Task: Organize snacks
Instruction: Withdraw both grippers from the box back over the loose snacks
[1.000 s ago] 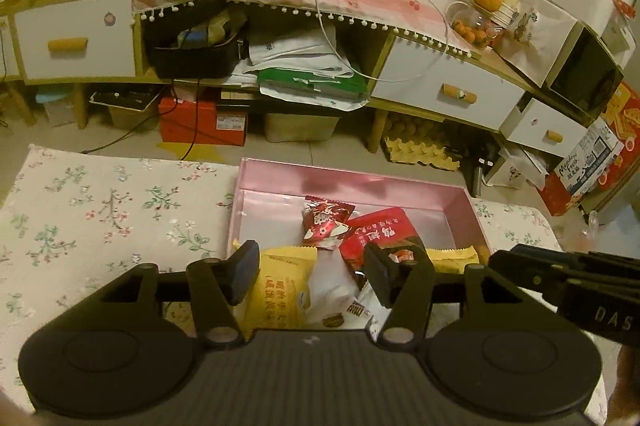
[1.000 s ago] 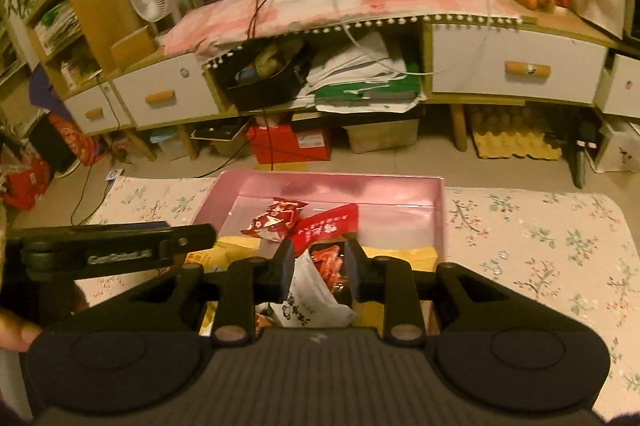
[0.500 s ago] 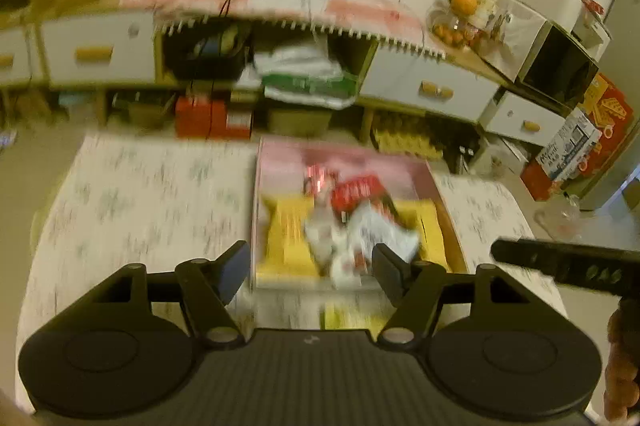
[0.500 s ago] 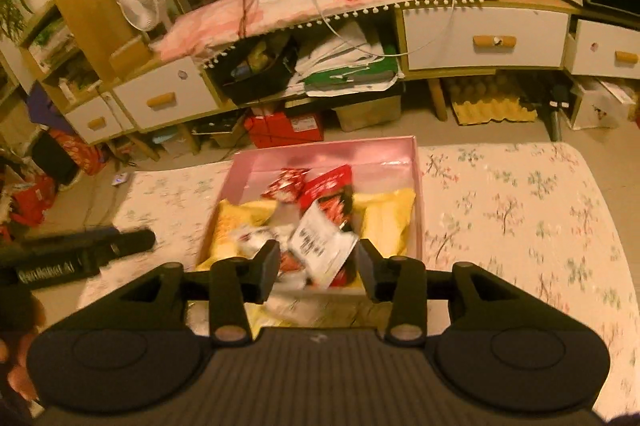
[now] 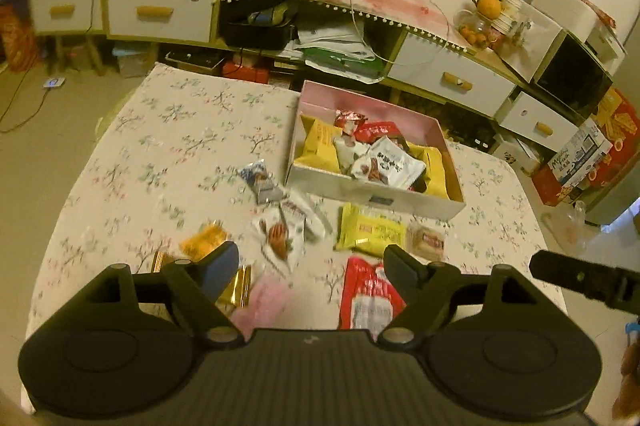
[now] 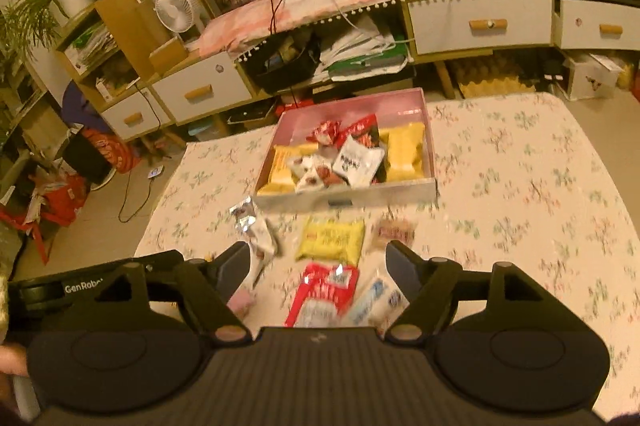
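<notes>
Loose snack packets, e.g. red packet [image 6: 324,292] and yellow packet [image 6: 331,238], on table [image 6: 520,185] before pink box [image 6: 344,195] | judged light, crinkly, slippery; pinch flat edge seam | left gripper [image 5: 310,266] and right gripper [image 6: 318,266] both wide, empty.

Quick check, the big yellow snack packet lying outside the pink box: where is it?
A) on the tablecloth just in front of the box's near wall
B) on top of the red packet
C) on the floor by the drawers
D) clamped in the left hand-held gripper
A: the yellow snack packet lies flat on the floral tablecloth, just before the near wall of the pink box; both hand-held grippers are open and empty.
</notes>
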`<action>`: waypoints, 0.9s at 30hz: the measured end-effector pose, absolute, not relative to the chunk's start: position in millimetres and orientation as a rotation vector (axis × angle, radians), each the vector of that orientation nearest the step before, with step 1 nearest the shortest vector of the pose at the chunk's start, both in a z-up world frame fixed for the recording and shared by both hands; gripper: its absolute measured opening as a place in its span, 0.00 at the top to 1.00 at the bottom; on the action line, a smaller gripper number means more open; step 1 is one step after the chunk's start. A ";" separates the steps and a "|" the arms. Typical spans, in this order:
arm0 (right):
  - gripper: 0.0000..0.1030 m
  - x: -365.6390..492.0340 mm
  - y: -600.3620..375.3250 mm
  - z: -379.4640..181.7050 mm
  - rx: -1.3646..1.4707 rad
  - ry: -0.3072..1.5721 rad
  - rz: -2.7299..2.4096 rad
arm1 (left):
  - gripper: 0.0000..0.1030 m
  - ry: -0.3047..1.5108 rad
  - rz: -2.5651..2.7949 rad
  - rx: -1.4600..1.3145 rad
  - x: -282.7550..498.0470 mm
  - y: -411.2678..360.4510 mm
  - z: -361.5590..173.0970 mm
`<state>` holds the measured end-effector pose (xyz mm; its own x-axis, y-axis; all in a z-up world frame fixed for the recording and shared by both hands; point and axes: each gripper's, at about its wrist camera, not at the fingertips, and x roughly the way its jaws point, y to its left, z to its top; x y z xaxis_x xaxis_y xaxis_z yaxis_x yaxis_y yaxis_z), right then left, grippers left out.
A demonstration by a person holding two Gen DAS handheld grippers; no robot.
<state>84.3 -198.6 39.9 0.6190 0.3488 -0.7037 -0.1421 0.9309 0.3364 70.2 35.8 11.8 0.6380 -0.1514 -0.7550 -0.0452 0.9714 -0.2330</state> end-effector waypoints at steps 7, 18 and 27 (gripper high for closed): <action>0.29 51.5 -207.1 34.2 0.302 0.891 0.267 | 0.17 0.867 -0.059 -0.208 28.9 28.2 15.3; 0.26 6.2 -205.2 56.7 0.211 0.868 0.231 | 0.11 0.877 -0.069 -0.150 -3.7 36.5 18.0; 0.26 33.2 -190.9 32.7 0.129 0.921 0.208 | 0.08 0.977 -0.039 -0.093 17.8 71.1 -15.9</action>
<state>33.2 -190.9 32.7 0.5869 0.2325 -0.7756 -0.1227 0.9724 0.1987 17.8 71.1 -15.9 0.5595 -0.0751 -0.8254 -0.0085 0.9953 -0.0963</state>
